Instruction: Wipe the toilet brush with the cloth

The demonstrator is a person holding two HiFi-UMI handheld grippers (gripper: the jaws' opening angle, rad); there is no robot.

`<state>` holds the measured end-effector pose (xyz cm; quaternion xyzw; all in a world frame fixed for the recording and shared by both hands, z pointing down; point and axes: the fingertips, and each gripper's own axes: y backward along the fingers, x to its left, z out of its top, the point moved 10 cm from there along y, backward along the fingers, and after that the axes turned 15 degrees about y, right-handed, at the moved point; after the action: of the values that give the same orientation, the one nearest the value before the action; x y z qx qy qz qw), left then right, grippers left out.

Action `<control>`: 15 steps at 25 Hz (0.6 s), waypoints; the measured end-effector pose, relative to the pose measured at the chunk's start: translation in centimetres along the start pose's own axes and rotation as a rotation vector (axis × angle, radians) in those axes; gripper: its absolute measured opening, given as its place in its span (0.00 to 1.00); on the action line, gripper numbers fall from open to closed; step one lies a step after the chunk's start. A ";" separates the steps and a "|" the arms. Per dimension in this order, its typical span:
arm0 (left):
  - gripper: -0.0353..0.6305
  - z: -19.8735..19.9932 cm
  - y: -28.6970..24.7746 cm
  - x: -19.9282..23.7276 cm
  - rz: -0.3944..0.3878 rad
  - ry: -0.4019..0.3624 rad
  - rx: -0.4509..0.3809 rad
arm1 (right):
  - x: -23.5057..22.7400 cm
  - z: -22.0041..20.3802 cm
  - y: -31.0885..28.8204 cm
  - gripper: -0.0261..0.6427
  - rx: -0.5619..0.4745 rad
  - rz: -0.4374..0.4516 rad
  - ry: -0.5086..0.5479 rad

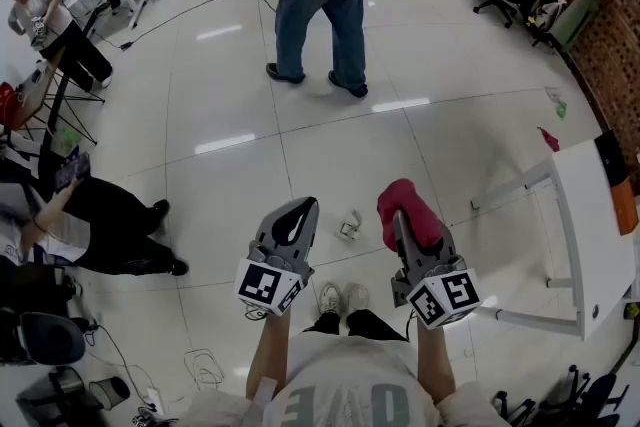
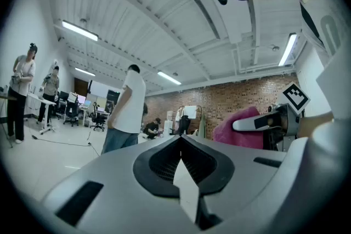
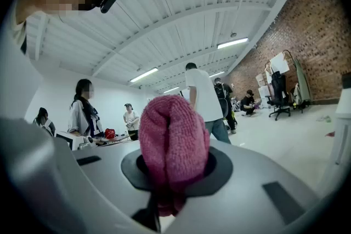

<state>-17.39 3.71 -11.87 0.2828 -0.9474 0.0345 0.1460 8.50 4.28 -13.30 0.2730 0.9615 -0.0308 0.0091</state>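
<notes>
The soft, bunched magenta terry cloth (image 3: 173, 140) is sitting pinched in the right gripper (image 1: 403, 225). That gripper's jaws are pressing in on a gathered fold while a rounded wad is bulging out past their tips, held level above the pale tiled floor (image 1: 240, 115). It is looking light, limp and grippy, so a deep pinch on the bunch should be holding it, with the protruding wad serving as the wiping face. The left gripper (image 1: 297, 215) is hovering just beside it, its jaws pressed together on nothing. No toilet brush is showing in any view. A small pale object (image 1: 348, 226) is lying on the floor ahead, too small to identify. A white table (image 1: 590, 215) is standing to the right.
</notes>
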 end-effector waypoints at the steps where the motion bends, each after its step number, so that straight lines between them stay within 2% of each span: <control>1: 0.06 0.0 -0.3 0.0 0.000 0.005 0.002 | -0.4 0.0 -0.2 0.14 0.001 -0.002 0.001; 8: 0.06 0.0 -2.9 -0.4 -0.050 -0.038 0.018 | -2.9 0.0 -1.4 0.14 -0.010 -0.011 0.001; 13: 0.06 -1.7 -4.1 -0.9 -0.059 0.007 0.008 | -4.6 -1.2 -1.7 0.14 -0.007 -0.015 0.023; 15: 0.06 -2.8 -4.4 -0.6 -0.056 -0.007 0.008 | -5.0 -2.5 -2.1 0.14 -0.015 -0.017 0.031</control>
<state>-13.79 0.76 -9.43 0.3098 -0.9394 0.0332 0.1426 11.69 0.04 -10.54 0.2652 0.9640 -0.0193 -0.0041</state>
